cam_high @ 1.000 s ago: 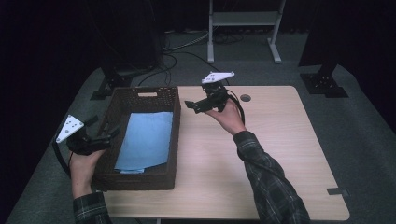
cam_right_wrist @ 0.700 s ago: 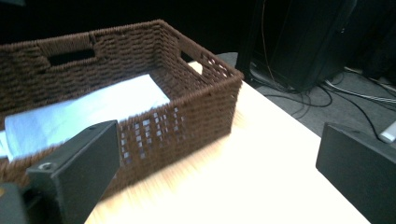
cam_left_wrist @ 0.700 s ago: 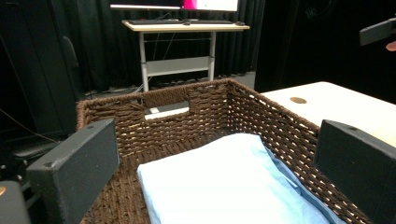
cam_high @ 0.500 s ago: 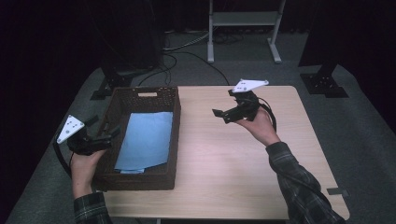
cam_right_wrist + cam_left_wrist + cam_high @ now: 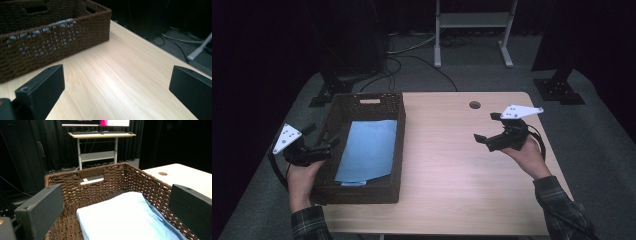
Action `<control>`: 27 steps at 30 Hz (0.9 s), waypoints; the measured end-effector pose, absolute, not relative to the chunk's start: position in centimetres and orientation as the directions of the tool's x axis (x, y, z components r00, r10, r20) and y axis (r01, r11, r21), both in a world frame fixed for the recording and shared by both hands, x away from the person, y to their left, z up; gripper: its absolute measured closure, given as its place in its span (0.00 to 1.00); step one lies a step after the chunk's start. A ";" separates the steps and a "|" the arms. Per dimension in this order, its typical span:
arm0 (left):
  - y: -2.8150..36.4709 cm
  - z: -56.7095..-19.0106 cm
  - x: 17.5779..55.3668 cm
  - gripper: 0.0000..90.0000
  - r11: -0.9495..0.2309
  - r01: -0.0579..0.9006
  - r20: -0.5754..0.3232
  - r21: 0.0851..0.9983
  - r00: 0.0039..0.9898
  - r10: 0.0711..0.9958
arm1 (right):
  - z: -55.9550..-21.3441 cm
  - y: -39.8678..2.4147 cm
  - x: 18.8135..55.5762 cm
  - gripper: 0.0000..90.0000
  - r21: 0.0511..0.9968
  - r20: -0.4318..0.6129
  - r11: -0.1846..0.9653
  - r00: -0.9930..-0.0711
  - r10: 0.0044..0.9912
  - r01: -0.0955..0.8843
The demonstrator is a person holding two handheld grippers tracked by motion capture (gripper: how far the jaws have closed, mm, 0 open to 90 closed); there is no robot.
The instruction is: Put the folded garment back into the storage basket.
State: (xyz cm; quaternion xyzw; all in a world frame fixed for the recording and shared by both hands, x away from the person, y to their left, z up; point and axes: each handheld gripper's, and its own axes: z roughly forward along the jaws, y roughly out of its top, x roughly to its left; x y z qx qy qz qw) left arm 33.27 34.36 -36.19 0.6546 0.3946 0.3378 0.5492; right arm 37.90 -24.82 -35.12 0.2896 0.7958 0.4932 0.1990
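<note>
A brown woven basket (image 5: 397, 150) stands on the left part of the wooden table (image 5: 452, 175); a folded light blue cloth (image 5: 367, 150) lies flat inside it. My left gripper (image 5: 321, 136) hangs open at the basket's left wall, with nothing between its jaws. In the left gripper view the open left gripper (image 5: 115, 205) looks over the basket (image 5: 100, 177) and the cloth (image 5: 122, 217). My right gripper (image 5: 487, 127) is open and empty above the bare right part of the table. In the right gripper view the right gripper (image 5: 116, 87) faces the basket's side wall (image 5: 50, 42).
A round cable hole (image 5: 474, 105) sits near the table's far edge. Cables (image 5: 412, 60) and stand feet (image 5: 559, 90) lie on the dark floor behind. A standing desk (image 5: 100, 135) with a keyboard is farther back.
My right gripper has moved from beside the basket's far corner to the right and nearer the person, still open. The left gripper has barely moved.
</note>
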 end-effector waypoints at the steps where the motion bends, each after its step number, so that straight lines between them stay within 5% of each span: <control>1: 34.4 -36.2 33.3 0.00 -0.083 0.145 0.007 0.986 0.461 0.887 | -35.5 -25.3 37.6 0.00 0.898 -0.028 0.346 -0.748 0.663 0.272; 27: 34.1 -36.2 33.4 0.00 -0.097 0.156 0.013 0.983 0.467 0.884 | -45.8 -34.4 30.4 0.00 0.767 -0.041 0.411 -0.601 0.798 0.493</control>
